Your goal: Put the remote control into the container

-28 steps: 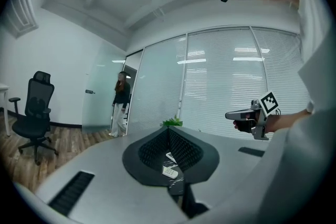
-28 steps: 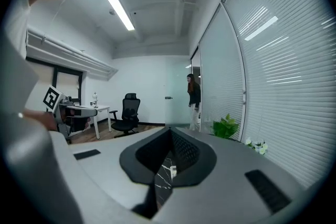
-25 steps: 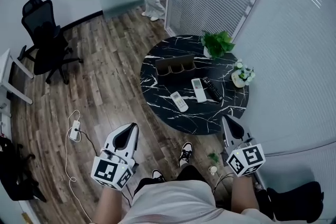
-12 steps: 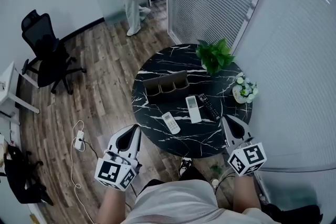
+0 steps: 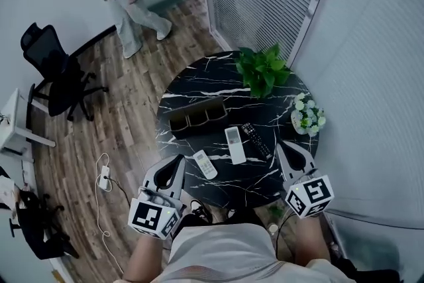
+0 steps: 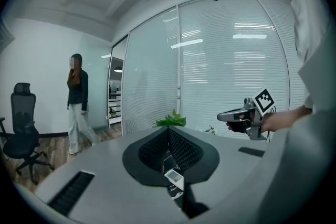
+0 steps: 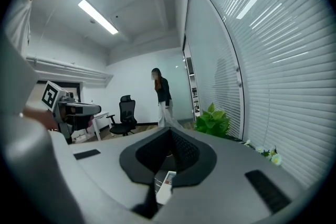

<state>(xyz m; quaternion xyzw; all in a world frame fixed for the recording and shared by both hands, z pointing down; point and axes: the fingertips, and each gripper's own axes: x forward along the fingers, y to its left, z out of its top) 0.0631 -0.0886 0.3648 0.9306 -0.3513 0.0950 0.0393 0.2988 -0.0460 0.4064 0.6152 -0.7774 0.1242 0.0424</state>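
Brown container (image 5: pixel 197 122) and black remote (image 5: pixel 256 140) in head view only

Your head camera looks steeply down on the round table (image 5: pixel 192 93) from above its near edge, with your left gripper (image 5: pixel 177 160) and right gripper (image 5: pixel 282 145) low in frame. Each gripper's camera sits just behind its jaws and looks almost level across the table. Both share the potted plant (image 6: pixel 170 120) and the walking person (image 6: pixel 77 97), and each catches the other gripper.
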